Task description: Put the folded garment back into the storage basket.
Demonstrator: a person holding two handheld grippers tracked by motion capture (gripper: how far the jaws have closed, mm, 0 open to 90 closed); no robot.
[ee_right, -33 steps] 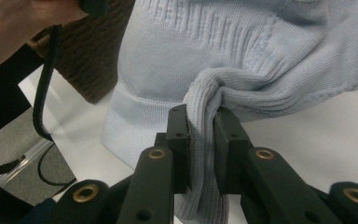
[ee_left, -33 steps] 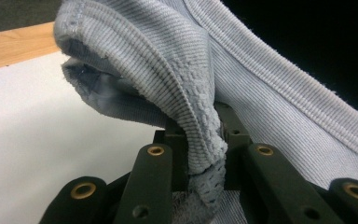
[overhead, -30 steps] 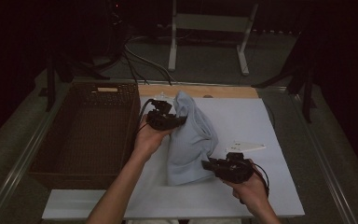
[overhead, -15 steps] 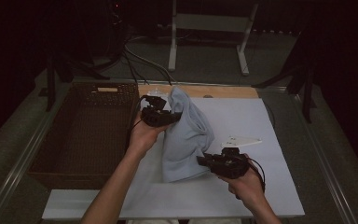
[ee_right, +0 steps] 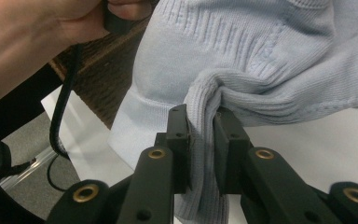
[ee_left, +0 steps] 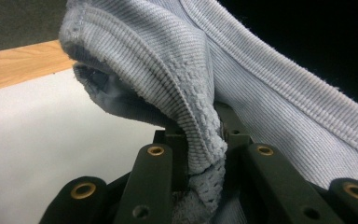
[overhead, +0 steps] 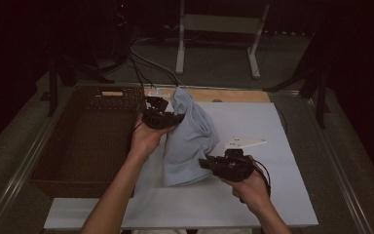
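Note:
A pale blue knitted garment [overhead: 187, 136] hangs bunched between both grippers above the white board [overhead: 272, 126]. My left gripper [overhead: 173, 118] holds its upper part near the basket, shut on a pinched fold of the knit [ee_left: 200, 140]. Lower down and nearer the person, my right gripper [overhead: 203, 163] grips the garment's bottom corner. In the right gripper view a ribbed fold of the garment [ee_right: 203, 116] is squeezed between the black pads [ee_right: 179, 140]. The left hand [ee_right: 51, 28] and its cable show at that view's top left.
A dark woven basket [overhead: 85, 141] stands on the left of the table, beside the board. A flat white piece [overhead: 246, 143] lies on the board right of the garment. A wooden strip [overhead: 233, 95] runs along the board's far edge. Cables and a metal stand sit beyond.
Both hands have lifted the garment a little and carried it slightly toward the far side. The right gripper has moved up and left with the bottom corner. Both grips are unchanged.

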